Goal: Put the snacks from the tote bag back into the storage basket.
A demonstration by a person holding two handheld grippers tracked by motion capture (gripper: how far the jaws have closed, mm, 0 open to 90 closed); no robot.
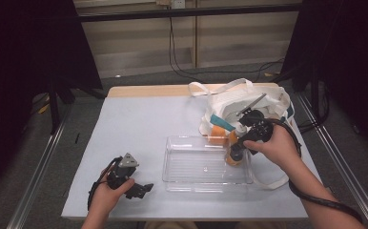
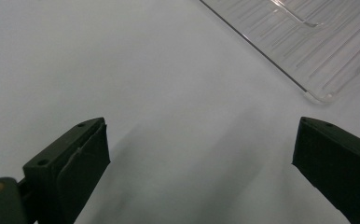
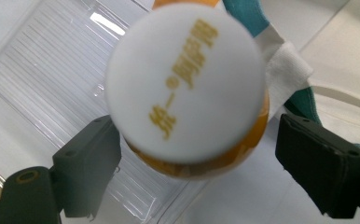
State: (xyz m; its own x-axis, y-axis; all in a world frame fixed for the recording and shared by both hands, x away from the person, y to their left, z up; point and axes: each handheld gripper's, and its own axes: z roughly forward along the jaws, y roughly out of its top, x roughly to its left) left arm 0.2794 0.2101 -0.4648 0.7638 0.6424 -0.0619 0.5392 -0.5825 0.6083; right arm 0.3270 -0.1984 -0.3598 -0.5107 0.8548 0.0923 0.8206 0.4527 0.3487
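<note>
Where tray (image 1: 206, 164) ends, bag (image 1: 230, 102) crowds bottle (image 1: 234, 152).

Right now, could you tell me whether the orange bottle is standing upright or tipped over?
Upright: the orange bottle stands in the clear tray, its white cap facing straight up at the right gripper.

You're working at a table (image 1: 139, 119) covered with a pale blue-grey sheet, with a strip of bare wood (image 1: 148, 90) showing along its far edge. Dark curtains (image 1: 25, 52) hang on both sides of you. Beyond the table you face a pale panelled wall (image 1: 139, 43) crossed by a black horizontal bar (image 1: 187, 13), and black cables (image 1: 177, 62) trail down it onto the grey floor (image 1: 139, 78). Metal rails (image 1: 36, 174) run along the floor at either side of your table, and the light is soft and even
</note>
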